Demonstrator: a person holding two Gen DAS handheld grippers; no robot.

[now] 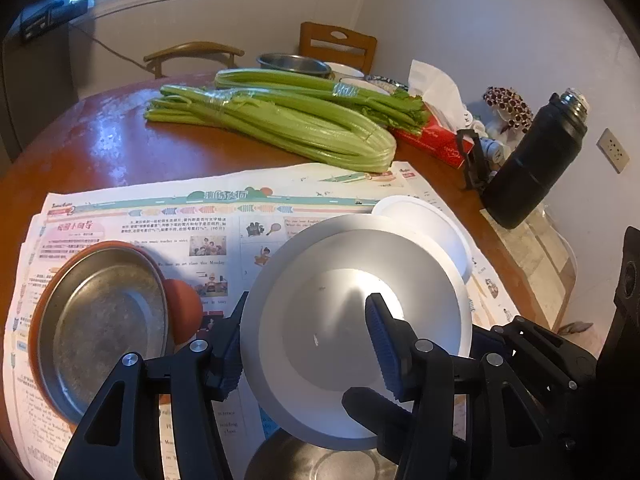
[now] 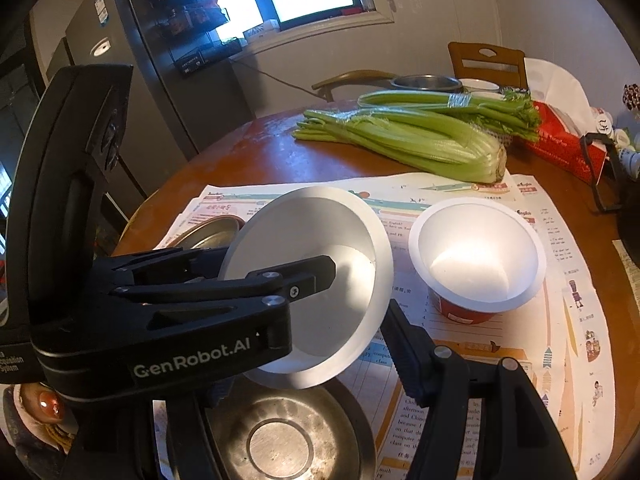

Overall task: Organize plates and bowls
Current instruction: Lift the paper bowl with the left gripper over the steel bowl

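My left gripper (image 1: 308,344) is shut on the rim of a white bowl (image 1: 352,280), one finger inside and one outside, and holds it tilted above a steel dish (image 1: 320,464). The bowl (image 2: 312,276) and the left gripper (image 2: 312,280) also show in the right wrist view, above the steel dish (image 2: 288,432). My right gripper (image 2: 304,360) is open around that dish, with only its right finger (image 2: 412,356) plainly visible. A white-and-red bowl (image 2: 476,260) stands on the newspaper at the right. A steel plate in an orange one (image 1: 100,320) lies at the left.
Newspaper (image 1: 168,216) covers the near part of the round wooden table (image 1: 100,140). Two celery bunches (image 1: 280,120), a red tissue box (image 1: 436,136), a black flask (image 1: 532,164) and more bowls (image 1: 296,64) lie beyond. Chairs stand at the far side.
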